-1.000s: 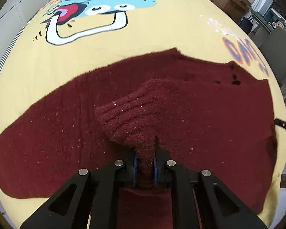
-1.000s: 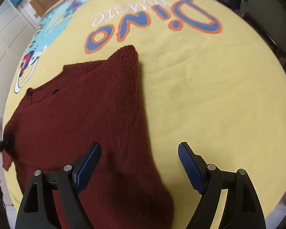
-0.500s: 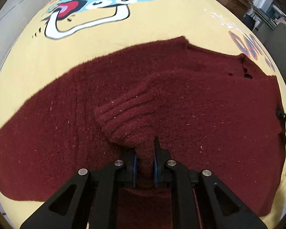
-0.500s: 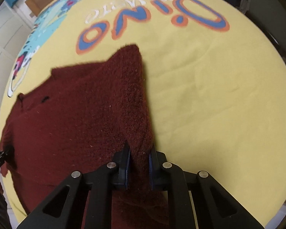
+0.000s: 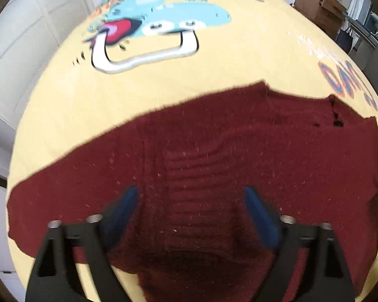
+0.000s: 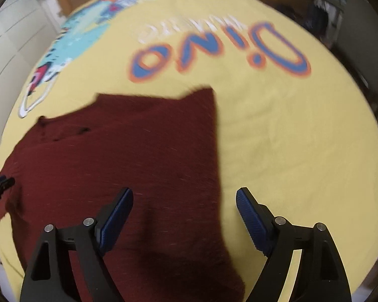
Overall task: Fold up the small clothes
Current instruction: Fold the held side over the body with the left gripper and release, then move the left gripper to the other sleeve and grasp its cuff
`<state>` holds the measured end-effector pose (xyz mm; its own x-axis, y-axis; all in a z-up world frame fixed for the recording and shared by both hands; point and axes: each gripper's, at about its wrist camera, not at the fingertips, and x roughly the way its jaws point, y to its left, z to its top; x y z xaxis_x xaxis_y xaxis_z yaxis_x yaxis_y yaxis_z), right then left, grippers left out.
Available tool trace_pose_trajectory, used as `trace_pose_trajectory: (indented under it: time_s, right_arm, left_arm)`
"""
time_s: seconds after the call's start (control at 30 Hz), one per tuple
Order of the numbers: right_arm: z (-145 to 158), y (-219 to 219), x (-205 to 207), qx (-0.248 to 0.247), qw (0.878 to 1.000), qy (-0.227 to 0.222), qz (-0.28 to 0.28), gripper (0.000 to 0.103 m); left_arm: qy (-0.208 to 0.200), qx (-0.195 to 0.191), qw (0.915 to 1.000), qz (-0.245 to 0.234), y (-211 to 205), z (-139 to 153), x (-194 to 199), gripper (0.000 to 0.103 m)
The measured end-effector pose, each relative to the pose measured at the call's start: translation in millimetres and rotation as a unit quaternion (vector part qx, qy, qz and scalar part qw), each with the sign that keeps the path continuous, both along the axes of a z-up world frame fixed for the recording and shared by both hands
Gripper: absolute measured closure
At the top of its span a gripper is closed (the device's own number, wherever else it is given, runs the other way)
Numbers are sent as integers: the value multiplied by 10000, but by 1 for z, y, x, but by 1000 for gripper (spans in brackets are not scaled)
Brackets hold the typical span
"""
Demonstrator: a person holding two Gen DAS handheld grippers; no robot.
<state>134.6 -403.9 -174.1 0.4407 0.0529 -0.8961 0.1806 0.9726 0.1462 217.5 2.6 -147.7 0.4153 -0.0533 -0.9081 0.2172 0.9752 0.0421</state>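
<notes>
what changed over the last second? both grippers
Left gripper let go of the ribbed sleeve cuff it was pinching; its jaws are opening and the cuff lies flat on the sweater. Right gripper pinched the sweater's edge, then released. Sweater stays on the yellow sheet.

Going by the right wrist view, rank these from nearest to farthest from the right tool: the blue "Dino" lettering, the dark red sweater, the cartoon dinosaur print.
1. Dark red sweater: right under the right tool, whose jaws are opening, mostly to its left.
2. "Dino" lettering: beyond the sweater's far edge, centre-right.
3. Cartoon dinosaur print: far upper left of the yellow cover.
</notes>
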Motion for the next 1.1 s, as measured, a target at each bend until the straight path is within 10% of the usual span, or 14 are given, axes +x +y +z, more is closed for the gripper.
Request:
trace_pose_trajectory:
  time_s: [0.27,0.5,1.1]
  right_arm:
    - [24,87,-8,-179,9949,-627,768,1]
    - [-22,141,0,-371,9931,-314,1066,1]
    - [-61,68,-10,-688,9967,-102,415,1]
  left_arm:
    - [-330,-306,9982,-395,-44,12,-27,1]
    - [198,-201,9988,-410,-61,-52,-28,1]
    - [-166,-171,9994,-254,-37,-65,-45,1]
